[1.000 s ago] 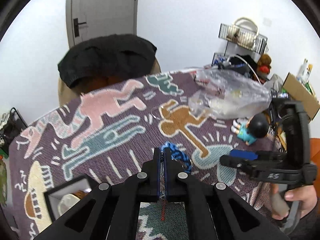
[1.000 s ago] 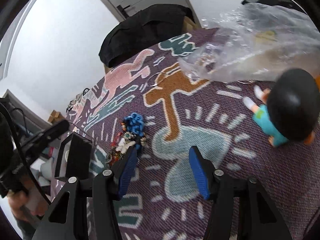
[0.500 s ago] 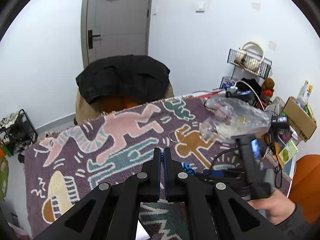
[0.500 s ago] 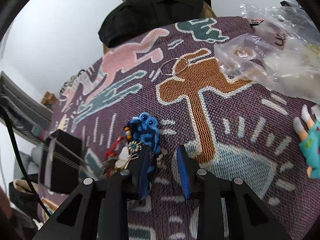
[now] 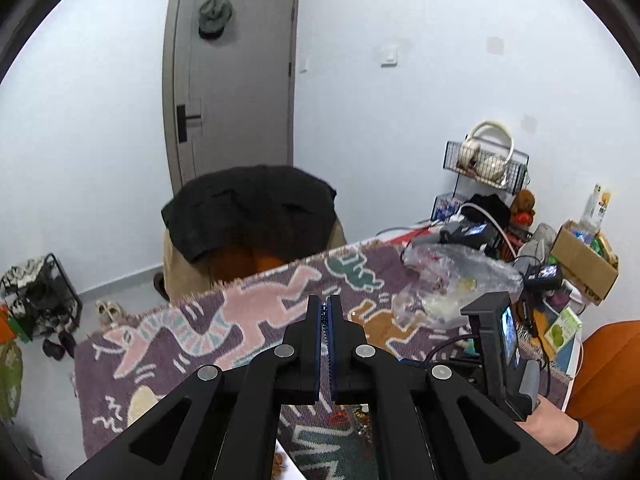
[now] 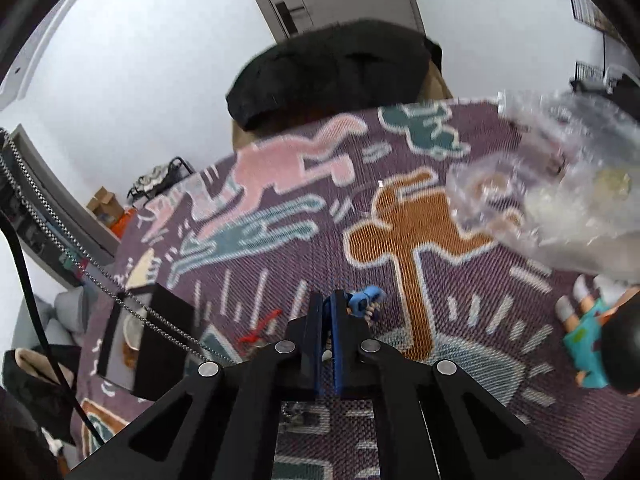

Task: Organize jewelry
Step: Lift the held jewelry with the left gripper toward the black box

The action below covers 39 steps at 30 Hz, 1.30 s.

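We see a purple woven cloth with pink, teal and orange figures covering the table. At its far edge stands a chair draped with a black garment, and behind that a grey door with a dark cap hanging on it. To the right a crumpled clear plastic bag lies on the cloth, and near it a small doll in teal. A wire rack stands against the far right wall, with a cardboard box nearer us.
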{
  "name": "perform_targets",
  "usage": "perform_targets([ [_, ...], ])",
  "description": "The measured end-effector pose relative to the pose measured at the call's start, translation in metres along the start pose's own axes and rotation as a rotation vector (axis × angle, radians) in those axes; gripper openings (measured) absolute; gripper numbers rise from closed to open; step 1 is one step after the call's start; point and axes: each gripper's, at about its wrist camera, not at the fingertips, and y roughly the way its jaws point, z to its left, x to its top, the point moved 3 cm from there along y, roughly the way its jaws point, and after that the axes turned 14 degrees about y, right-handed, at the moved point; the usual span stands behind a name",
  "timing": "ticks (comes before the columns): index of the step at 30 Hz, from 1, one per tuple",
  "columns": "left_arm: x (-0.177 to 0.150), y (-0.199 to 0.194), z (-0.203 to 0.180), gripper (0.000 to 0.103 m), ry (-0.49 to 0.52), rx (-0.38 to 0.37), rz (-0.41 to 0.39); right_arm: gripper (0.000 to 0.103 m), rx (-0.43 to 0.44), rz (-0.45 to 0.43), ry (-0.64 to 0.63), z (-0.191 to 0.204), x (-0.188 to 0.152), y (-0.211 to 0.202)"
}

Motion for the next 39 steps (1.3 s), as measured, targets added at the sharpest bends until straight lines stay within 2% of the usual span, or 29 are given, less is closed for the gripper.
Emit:
perform_targets([
  [12, 0.051, -0.055, -0.008, 0.002, 0.072, 0.056, -0.118, 0.005, 0.052, -0.122, -0.052, 0.032, 0.013, -0.062],
  [20, 0.077, -0.091, -0.008, 0.002, 0.118, 0.126, -0.180, 0.005, 0.096, -0.178, -0.089, 0.055, 0.018, -0.096],
  [31, 0.091, -0.127, 0.018, 0.002, 0.119, 0.225, -0.215, 0.005, 0.153, -0.221, -0.139, 0.088, 0.023, -0.126],
  [39, 0.093, -0.143, 0.035, 0.002, 0.107, 0.279, -0.222, 0.005, 0.181, -0.225, -0.170, 0.109, 0.020, -0.131],
])
